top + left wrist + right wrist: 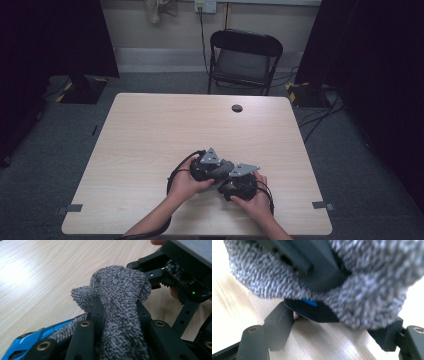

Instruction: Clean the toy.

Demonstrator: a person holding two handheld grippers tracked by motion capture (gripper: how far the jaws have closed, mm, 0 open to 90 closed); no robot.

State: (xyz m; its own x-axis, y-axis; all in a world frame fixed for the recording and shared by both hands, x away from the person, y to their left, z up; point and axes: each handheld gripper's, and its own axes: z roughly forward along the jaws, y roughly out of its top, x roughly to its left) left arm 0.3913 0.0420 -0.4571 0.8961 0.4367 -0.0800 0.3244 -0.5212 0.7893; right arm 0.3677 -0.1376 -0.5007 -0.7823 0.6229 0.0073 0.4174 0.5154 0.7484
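Wiping looks to be the step in hand: the left hand-held gripper (119, 307) has its jaws clamped together on a grey terry cloth (120, 297), which bunches up between them into a rounded wad and drapes back down over the black linkage. Below and beside that cloth, a small blue object (37, 336) with a glossy shell, possibly a toy car, lies low at the near edge of the left gripper view; in the right gripper view a dark underside with a blue patch (308, 302) sits between the right hand-held gripper's (334, 333) jaws, which stand apart on either side of it. Whether their pads actually press on it I cannot tell, as the cloth hangs blurred across the top of that view. From above, both hands meet at the near middle of the pale wooden counter (150, 130), the two tools touching or nearly so, the cloth a grey lump between them. My reading is that the blue thing is being steadied by the right tool while the left brings the cloth onto it. A next stroke would call for keeping the cloth pinched firmly and drawing it across the shell without knocking the object out from between the right jaws. The cloth itself looks thick, looped and dry, mottled light and dark grey.
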